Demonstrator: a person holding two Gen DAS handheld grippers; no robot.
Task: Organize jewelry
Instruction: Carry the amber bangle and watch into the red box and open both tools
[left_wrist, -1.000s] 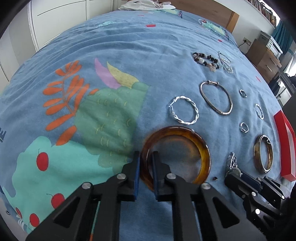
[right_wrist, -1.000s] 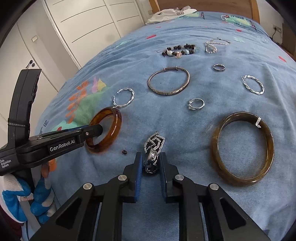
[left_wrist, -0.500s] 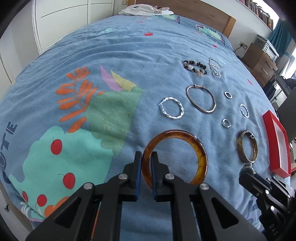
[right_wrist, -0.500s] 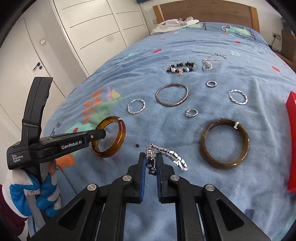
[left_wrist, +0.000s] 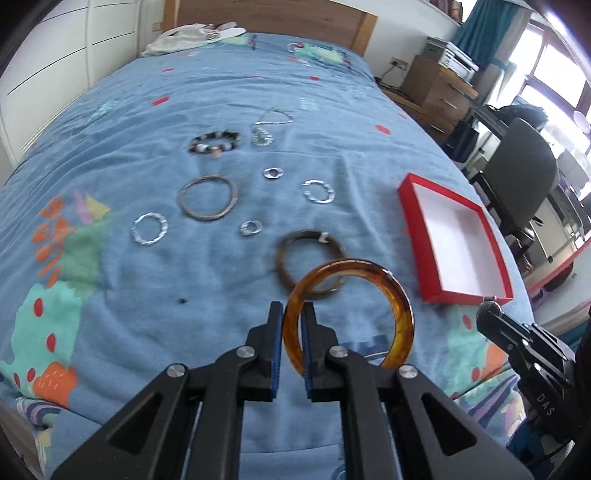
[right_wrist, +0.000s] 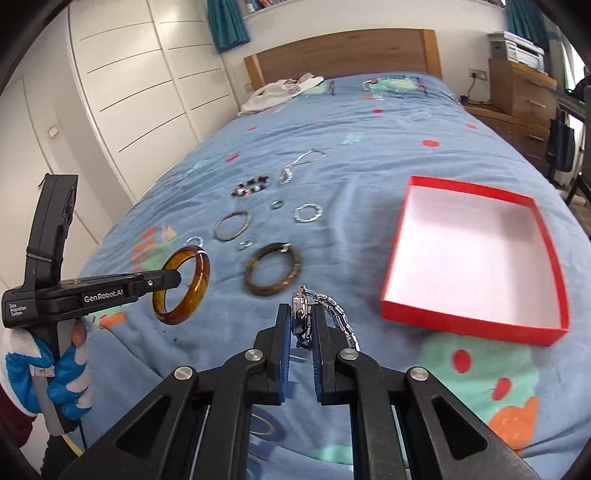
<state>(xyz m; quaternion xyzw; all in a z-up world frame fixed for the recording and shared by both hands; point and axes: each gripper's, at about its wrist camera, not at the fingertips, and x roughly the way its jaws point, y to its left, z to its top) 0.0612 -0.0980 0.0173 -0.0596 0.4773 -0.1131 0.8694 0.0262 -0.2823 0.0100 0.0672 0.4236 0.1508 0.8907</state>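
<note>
From the left wrist, the left gripper (left_wrist: 292, 325) has its jaws nearly closed on the rim of an amber bangle (left_wrist: 349, 314), held clear above the bedspread (left_wrist: 221, 92). The bangle overlaps and partly hides a darker brown bangle (left_wrist: 295, 243) lying behind it. Motion blur softens the smaller pieces: a beaded bracelet (left_wrist: 214, 143), a thin metal bangle (left_wrist: 207, 199), a twisted silver ring (left_wrist: 149, 229) and a silver chain (left_wrist: 271, 125). The right gripper (left_wrist: 489, 304) shows only as a black tip at the right edge; its load is hidden here. A red box (left_wrist: 413, 218), white inside, sits open on the right of the bed.

From the right wrist, the right gripper (right_wrist: 300, 325) is clamped on a silver watch (right_wrist: 301, 314), its link band hanging beside the right finger. A gloved hand (right_wrist: 55, 373) holds the left tool. The blue patterned cover spreads to a wooden headboard (right_wrist: 343, 51); white wardrobes (right_wrist: 147, 74) stand left, a wooden dresser (right_wrist: 524, 88) right.
</note>
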